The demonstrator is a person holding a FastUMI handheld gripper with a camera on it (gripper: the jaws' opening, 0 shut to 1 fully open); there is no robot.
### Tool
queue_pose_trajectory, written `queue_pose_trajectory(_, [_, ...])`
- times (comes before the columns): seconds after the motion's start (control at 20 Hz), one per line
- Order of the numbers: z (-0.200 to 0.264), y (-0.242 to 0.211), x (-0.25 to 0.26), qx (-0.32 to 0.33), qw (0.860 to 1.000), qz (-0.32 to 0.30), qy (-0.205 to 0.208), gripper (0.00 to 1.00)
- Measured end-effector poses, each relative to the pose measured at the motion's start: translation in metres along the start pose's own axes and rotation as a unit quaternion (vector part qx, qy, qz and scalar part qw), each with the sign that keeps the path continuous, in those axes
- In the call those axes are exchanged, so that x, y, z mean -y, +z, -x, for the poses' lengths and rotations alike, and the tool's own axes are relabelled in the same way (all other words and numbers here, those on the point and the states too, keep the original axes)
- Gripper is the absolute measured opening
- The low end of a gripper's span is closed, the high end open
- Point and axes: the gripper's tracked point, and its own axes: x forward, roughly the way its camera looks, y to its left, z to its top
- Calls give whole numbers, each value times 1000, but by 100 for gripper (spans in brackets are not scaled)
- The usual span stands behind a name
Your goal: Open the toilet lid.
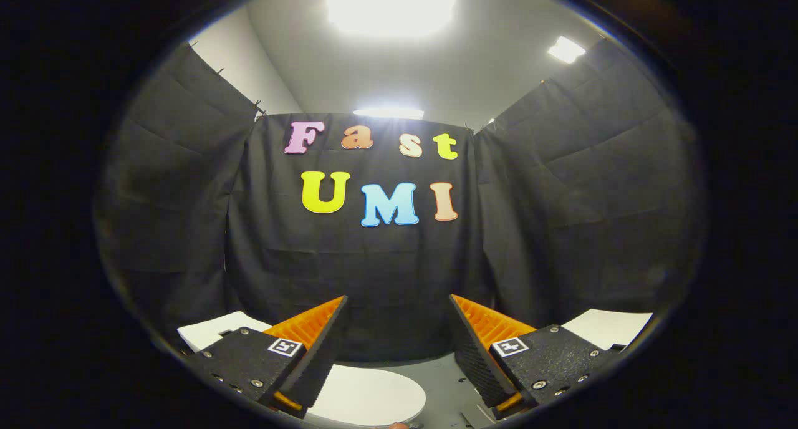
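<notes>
Black cloth walls are hanging all around this little booth, and bright lights are shining from the white ceiling above. Closest of all, the gripper [398,329] is pointing forward with its two fingers spread wide apart, and they are holding nothing. Low down between the fingers, a smooth white oval toilet lid [368,395] is lying flat and closed, so it is sitting under the gripper and a bit toward the left finger. Grey floor [446,379] is showing just beside the lid, nearer the right finger. A white flat block [209,329] is peeking out behind the left finger, and another white flat piece [614,326] is peeking out behind the right finger; I cannot tell what they are. Farther off, the black cloth wall [374,279] is standing straight ahead, well beyond the fingers. I think the job is only just starting, because the lid is looking shut and the fingers are not touching it. The gripper seems to be up high and looking over the toilet, not at it. Next, I think the gripper needs to tip down and go lower, so one finger can slide under the front edge of the lid. Then it needs to lift gently up and back, toward the wall.
</notes>
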Motion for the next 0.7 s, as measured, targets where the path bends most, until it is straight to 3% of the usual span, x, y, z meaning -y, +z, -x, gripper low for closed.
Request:
queue_pose_trajectory(0.4, [-10, -52, 0, -64, 996, -67, 2, 95])
queue_pose_trajectory(0.7, [-16, -105, 16, -110, 983, -145, -8, 95])
